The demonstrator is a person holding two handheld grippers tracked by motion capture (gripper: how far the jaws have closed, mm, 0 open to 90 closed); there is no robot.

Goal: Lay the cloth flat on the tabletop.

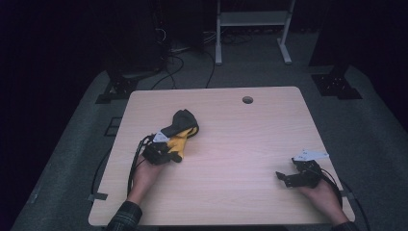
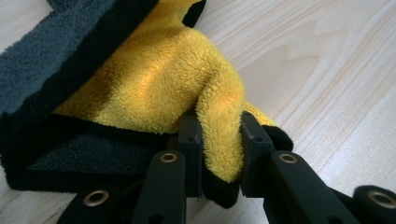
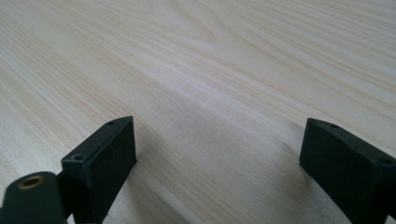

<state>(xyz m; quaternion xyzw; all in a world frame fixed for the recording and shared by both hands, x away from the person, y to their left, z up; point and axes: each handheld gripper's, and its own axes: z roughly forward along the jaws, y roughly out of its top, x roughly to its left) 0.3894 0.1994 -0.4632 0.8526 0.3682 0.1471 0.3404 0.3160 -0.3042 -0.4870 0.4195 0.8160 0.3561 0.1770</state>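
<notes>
A crumpled fleece cloth (image 1: 183, 126), yellow on one side and dark grey with a black hem on the other, lies left of centre on the wooden table (image 1: 240, 144). My left gripper (image 1: 172, 153) sits at the cloth's near end. In the left gripper view, the left gripper (image 2: 219, 135) pinches a raised yellow fold of the cloth (image 2: 154, 79) between both pads. Near the table's right front corner rests my right gripper (image 1: 285, 178), held in a hand. In its own view the right gripper (image 3: 219, 144) stands open, its jaws wide apart over bare wood.
A round cable hole (image 1: 248, 100) is set in the table near its far edge. Beyond the table, a white frame (image 1: 252, 29) stands on the dark floor among cables (image 1: 168, 62). Black floor brackets (image 1: 337, 84) lie off the far corners.
</notes>
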